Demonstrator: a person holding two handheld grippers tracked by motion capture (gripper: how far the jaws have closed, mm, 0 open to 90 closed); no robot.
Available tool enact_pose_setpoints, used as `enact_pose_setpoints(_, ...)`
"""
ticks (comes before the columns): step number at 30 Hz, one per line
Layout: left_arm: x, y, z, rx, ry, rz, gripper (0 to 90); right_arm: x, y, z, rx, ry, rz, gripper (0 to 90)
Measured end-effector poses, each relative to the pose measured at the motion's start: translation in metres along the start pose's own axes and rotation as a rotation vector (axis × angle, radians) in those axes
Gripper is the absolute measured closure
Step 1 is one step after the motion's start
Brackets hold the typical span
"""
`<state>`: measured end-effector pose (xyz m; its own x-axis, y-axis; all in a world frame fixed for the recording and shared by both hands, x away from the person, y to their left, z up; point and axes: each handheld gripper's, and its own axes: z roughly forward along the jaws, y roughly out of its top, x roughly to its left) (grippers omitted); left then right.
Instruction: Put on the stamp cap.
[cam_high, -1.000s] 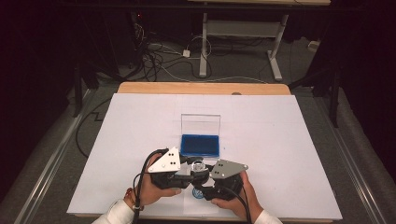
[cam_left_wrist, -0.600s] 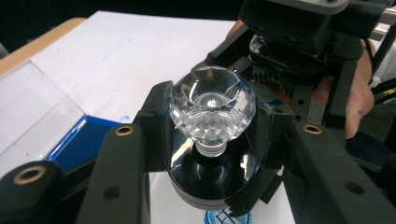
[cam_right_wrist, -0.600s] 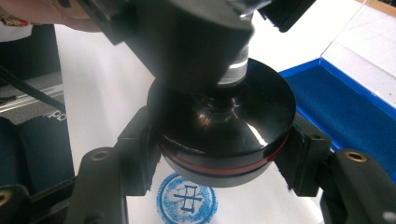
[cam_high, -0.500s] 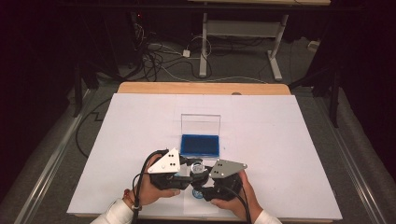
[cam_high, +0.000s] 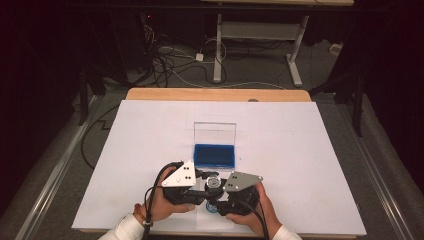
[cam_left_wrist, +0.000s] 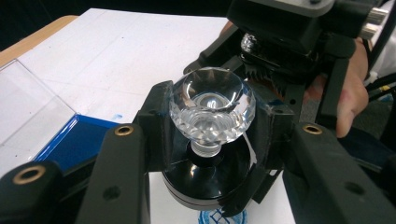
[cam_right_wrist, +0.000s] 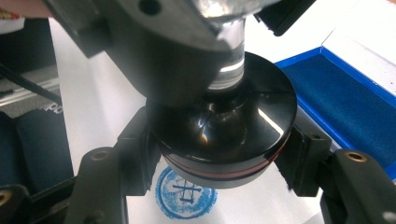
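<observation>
stamp (cam_left_wrist: 212, 140) held just above the white sheet (cam_high: 300, 150) on the bench, near edge | left claw (cam_left_wrist: 210, 116) clamped on its crystal knob (cam_left_wrist: 212, 105) | right claw (cam_right_wrist: 224, 154) clamped on its black base (cam_right_wrist: 229, 140) | blue print (cam_right_wrist: 186, 193) under it | open ink pad (cam_high: 214, 156) just beyond

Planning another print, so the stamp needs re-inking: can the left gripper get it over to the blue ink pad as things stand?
Probably yes: the open ink pad lies just beyond the stamp, nothing between, though both grippers clamp it.
</observation>
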<state>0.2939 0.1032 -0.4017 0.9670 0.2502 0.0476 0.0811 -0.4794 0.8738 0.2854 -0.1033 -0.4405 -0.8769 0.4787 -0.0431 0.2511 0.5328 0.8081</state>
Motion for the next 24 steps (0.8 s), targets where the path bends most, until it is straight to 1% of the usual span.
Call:
enact_pose_setpoints(1, 0.000, 0.001, 0.000, 0.011, 0.000, 0.007, 54.5, 0.000, 0.000, 0.000, 0.008, -0.003, -0.008, 38.9)
enact_pose_setpoints(6, 0.004, -0.002, 0.000, -0.004, -0.022, -0.032, 54.5, 0.000, 0.000, 0.001, 0.024, -0.009, -0.016, 38.9)
enact_pose_setpoints(7, 0.003, -0.002, 0.001, 0.009, -0.022, -0.027, 54.5, 0.000, 0.001, 0.001, 0.025, -0.012, -0.017, 38.8)
enact_pose_setpoints(8, 0.003, -0.002, 0.003, 0.013, -0.039, -0.025, 54.5, 0.001, 0.001, 0.001, 0.028, -0.008, -0.036, 38.9)
enact_pose_setpoints(9, 0.000, -0.002, 0.004, 0.011, -0.030, -0.020, 54.5, 0.005, 0.003, 0.002, 0.041, -0.022, -0.062, 38.8)
enact_pose_setpoints(10, -0.001, -0.001, 0.005, 0.021, -0.018, -0.010, 54.5, 0.004, 0.002, 0.003, 0.033, 0.004, -0.031, 38.8)
enact_pose_setpoints(11, -0.001, -0.001, 0.006, 0.024, -0.020, -0.008, 54.5, 0.003, 0.002, 0.004, 0.032, 0.015, -0.023, 38.8)
enact_pose_setpoints(12, 0.001, -0.002, 0.005, 0.018, -0.024, -0.020, 54.5, 0.004, 0.002, 0.004, 0.036, -0.003, -0.029, 38.8)
enact_pose_setpoints(14, 0.006, -0.004, 0.001, -0.009, -0.041, -0.050, 54.5, 0.003, 0.002, 0.002, 0.028, -0.008, -0.034, 38.8)
enact_pose_setpoints(15, 0.007, -0.005, -0.001, -0.018, -0.043, -0.057, 54.5, 0.003, 0.002, 0.000, 0.022, -0.016, -0.044, 38.8)
enact_pose_setpoints(17, 0.008, -0.007, -0.003, -0.043, -0.048, -0.070, 54.5, 0.003, 0.003, -0.003, 0.007, -0.017, -0.043, 38.8)
enact_pose_setpoints(19, 0.009, -0.008, -0.004, -0.048, -0.053, -0.075, 54.5, 0.003, 0.003, -0.003, 0.003, -0.013, -0.041, 38.8)
enact_pose_setpoints(20, 0.010, -0.008, -0.004, -0.050, -0.057, -0.083, 54.5, 0.003, 0.003, -0.004, 0.001, -0.019, -0.044, 38.8)
enact_pose_setpoints(22, 0.011, -0.010, -0.003, -0.050, -0.061, -0.088, 54.4, 0.003, 0.003, -0.004, 0.007, -0.015, -0.051, 38.8)
enact_pose_setpoints(24, 0.011, -0.009, -0.003, -0.043, -0.063, -0.085, 54.4, 0.003, 0.002, -0.004, 0.008, -0.018, -0.052, 38.8)
